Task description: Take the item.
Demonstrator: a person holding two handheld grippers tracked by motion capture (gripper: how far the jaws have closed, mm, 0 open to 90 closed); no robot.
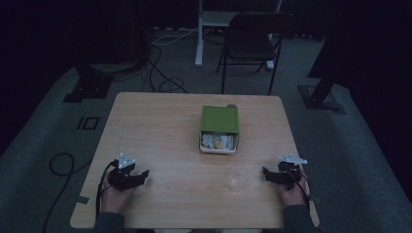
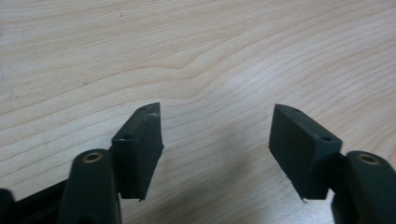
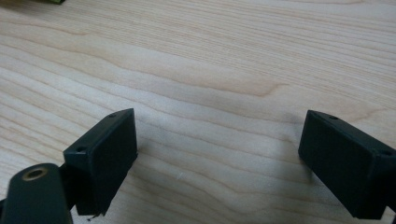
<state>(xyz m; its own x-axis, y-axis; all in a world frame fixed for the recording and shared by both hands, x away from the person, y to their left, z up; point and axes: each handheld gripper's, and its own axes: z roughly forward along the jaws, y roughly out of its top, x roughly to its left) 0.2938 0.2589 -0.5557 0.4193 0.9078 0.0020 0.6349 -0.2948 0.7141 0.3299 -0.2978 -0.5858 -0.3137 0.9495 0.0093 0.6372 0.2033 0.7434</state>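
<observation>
My two grippers, left [image 1: 138, 175] and right [image 1: 270, 173], both gaped empty near me, one clear glass bowl [image 1: 237, 176] just short of one green-lidded box [image 1: 219, 129], no readable writing.

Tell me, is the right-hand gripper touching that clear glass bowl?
Apart. The high view shows bare table between the right gripper and the glass bowl.

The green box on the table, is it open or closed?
Partly open. The green box has its white inner tray slid out toward the person, and small white and yellow items show inside it.
</observation>
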